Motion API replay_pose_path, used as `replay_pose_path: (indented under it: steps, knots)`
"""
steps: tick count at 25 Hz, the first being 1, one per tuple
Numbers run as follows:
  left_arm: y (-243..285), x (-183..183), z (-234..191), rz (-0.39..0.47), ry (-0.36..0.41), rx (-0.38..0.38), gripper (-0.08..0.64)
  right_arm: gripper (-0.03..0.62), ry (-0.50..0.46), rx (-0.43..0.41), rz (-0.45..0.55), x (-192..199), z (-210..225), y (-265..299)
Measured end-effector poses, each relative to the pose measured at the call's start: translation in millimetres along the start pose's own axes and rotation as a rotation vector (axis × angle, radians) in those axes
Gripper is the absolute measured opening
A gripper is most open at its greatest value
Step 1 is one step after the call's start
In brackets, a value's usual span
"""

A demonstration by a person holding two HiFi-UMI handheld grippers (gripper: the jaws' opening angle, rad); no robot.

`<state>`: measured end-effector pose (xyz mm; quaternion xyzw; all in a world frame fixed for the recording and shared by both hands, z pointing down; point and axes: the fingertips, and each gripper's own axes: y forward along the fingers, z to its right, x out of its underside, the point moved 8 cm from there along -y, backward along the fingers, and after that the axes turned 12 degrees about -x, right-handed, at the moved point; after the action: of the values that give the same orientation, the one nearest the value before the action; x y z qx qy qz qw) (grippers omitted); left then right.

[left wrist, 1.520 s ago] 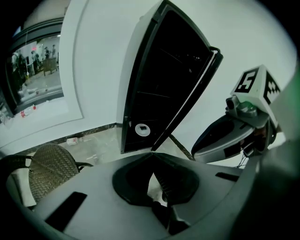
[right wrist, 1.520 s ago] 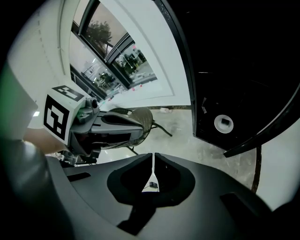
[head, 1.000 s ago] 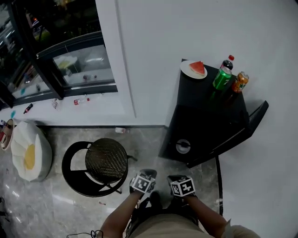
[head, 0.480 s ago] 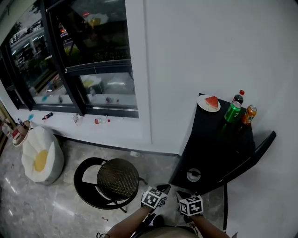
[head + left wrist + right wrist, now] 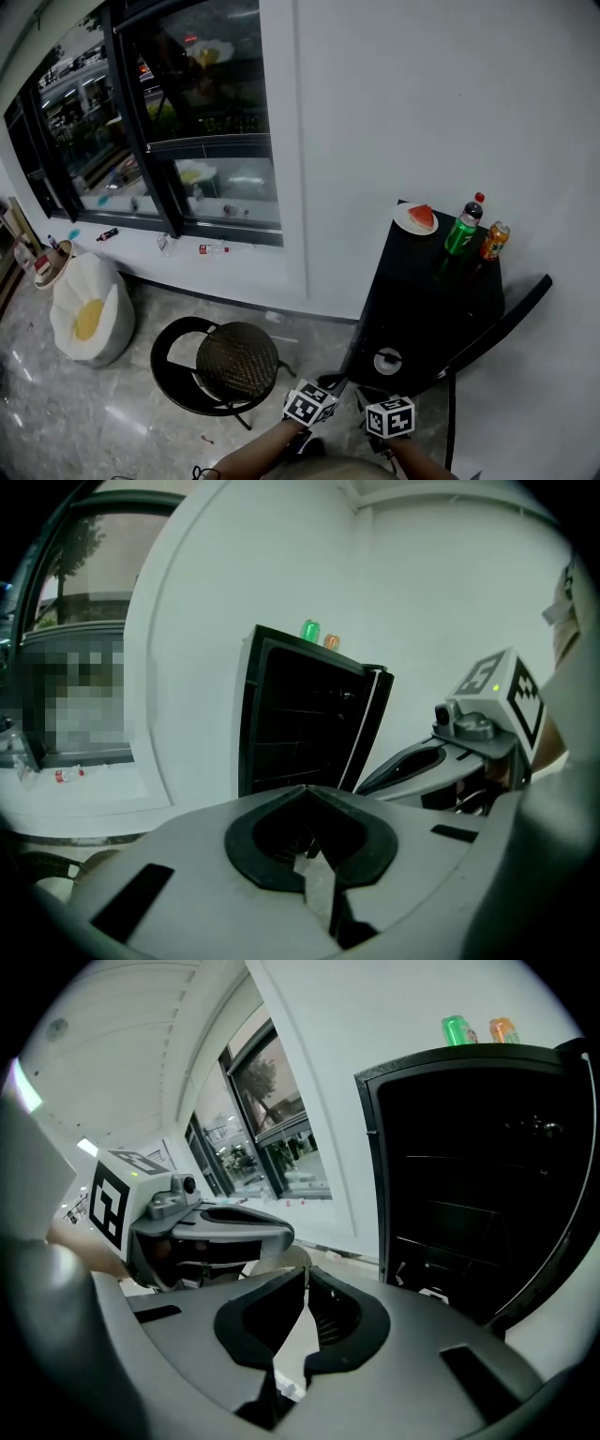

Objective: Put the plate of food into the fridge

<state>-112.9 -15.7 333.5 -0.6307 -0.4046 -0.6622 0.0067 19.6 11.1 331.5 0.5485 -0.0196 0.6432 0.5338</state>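
The left hand-held gripper (image 5: 305, 791) and right hand-held gripper (image 5: 307, 1274) are held with jaws together, nothing gripped
The round white plate of red watermelon (image 5: 416, 220) is seen atop the black fridge (image 5: 412, 309), well apart from both

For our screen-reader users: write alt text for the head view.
A plate of watermelon sits atop a black fridge with its door open, beside a green can and an orange can. Low down, the left claw and right claw are shut and empty.

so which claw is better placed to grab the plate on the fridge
Right, probably: the right claw sits before the fridge, the left claw nearer the stool. Both shut, empty.
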Motion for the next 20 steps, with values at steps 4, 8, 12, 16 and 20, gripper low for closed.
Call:
replay_pose_path:
  steps: [4, 8, 12, 16, 20]
  knots:
    - [-8.7, -5.4, 11.7, 0.037, 0.014, -0.032, 0.011, 0.028, -0.043, -0.02, 0.018, 1.1, -0.8, -14.5]
    - [-22.2, -10.6, 21.9, 0.07, 0.04, -0.057, 0.011, 0.028, -0.073, -0.04, 0.043, 2.7, -5.9, -26.2]
    - [-29.1, -22.5, 37.1, 0.095, 0.099, -0.056, 0.011, 0.028, -0.09, -0.032, 0.069, 1.4, -9.3, -42.2]
    - [-26.3, -33.6, 54.0, 0.119, 0.145, -0.034, 0.011, 0.029, -0.133, 0.023, 0.098, 5.7, -4.8, -61.7]
    - [-28.3, -33.5, 66.6, 0.131, 0.13, -0.018, 0.011, 0.028, -0.158, 0.052, 0.091, 16.6, -4.8, -76.1]
